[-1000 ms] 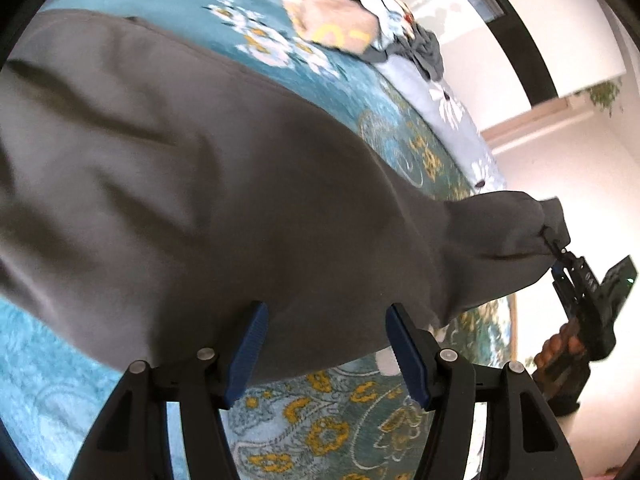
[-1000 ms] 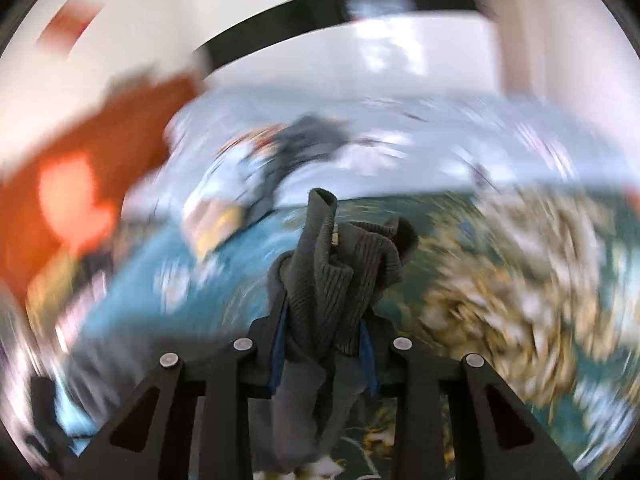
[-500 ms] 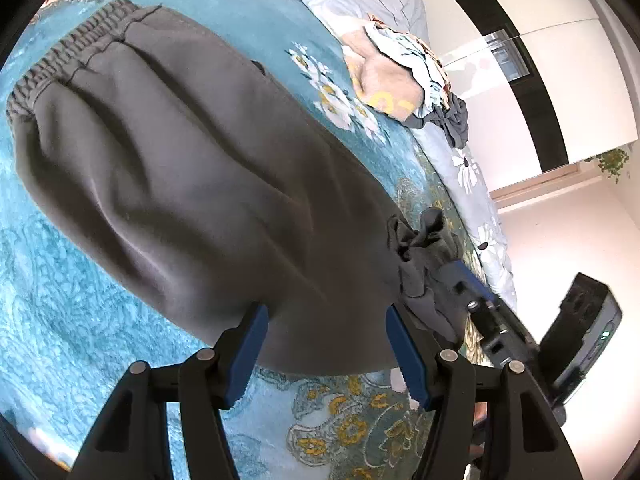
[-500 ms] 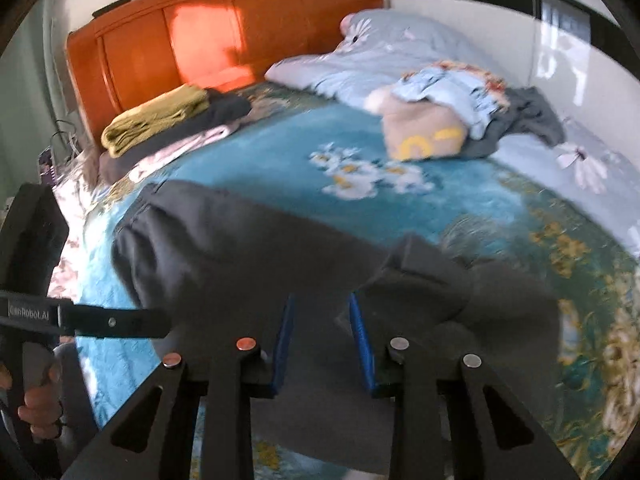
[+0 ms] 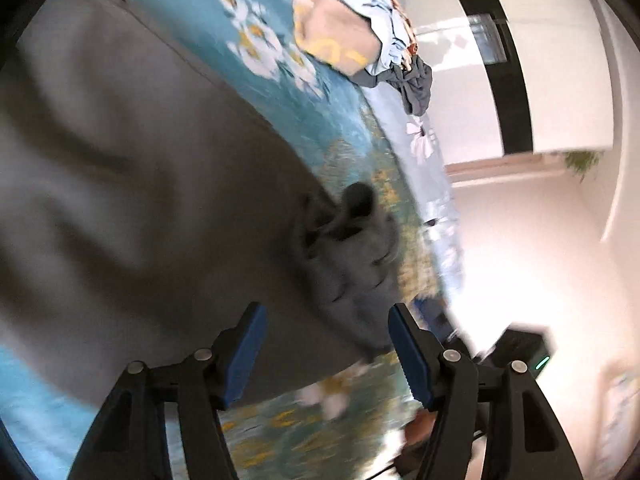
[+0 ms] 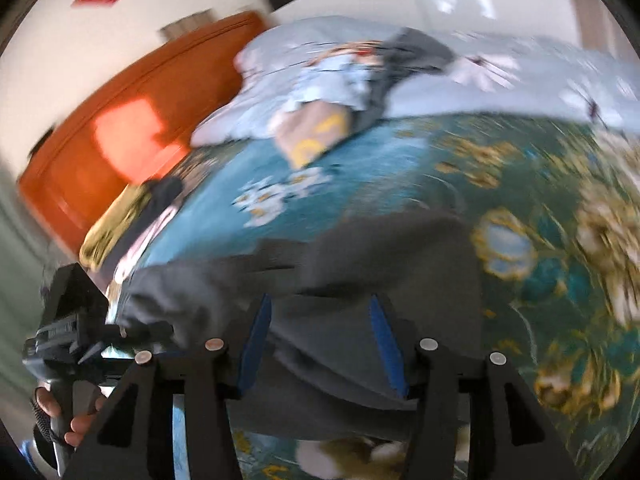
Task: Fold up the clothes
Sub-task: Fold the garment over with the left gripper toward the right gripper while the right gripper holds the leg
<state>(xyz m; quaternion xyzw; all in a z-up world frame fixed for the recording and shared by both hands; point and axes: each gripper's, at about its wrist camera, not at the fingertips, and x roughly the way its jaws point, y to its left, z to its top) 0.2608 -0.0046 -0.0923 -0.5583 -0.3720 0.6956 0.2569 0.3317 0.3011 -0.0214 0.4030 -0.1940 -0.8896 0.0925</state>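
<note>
Lying on the bed (image 6: 400, 168), grey trousers (image 5: 140, 184) bunch at three o'clock; both the left gripper (image 5: 324, 344) and right gripper (image 6: 316, 340) hold fingers apart, empty.

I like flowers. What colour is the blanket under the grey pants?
Teal blanket with white and gold flowers, clearest in the right wrist view.

Plain dark grey fleece trousers (image 5: 160, 208) lie on a teal bedspread (image 6: 360, 176) patterned with white daisies and yellow-gold floral medallions. Beyond the trousers, a pale blue quilt (image 6: 520, 80) bears white flowers, with a tan garment printed in yellow (image 6: 316, 132) just beside it. The glossy orange-brown wooden headboard (image 6: 120, 128) stands behind olive-yellow folded cloth (image 6: 116, 220); both grippers carry blue finger pads (image 5: 246, 356) on black frames.
</note>
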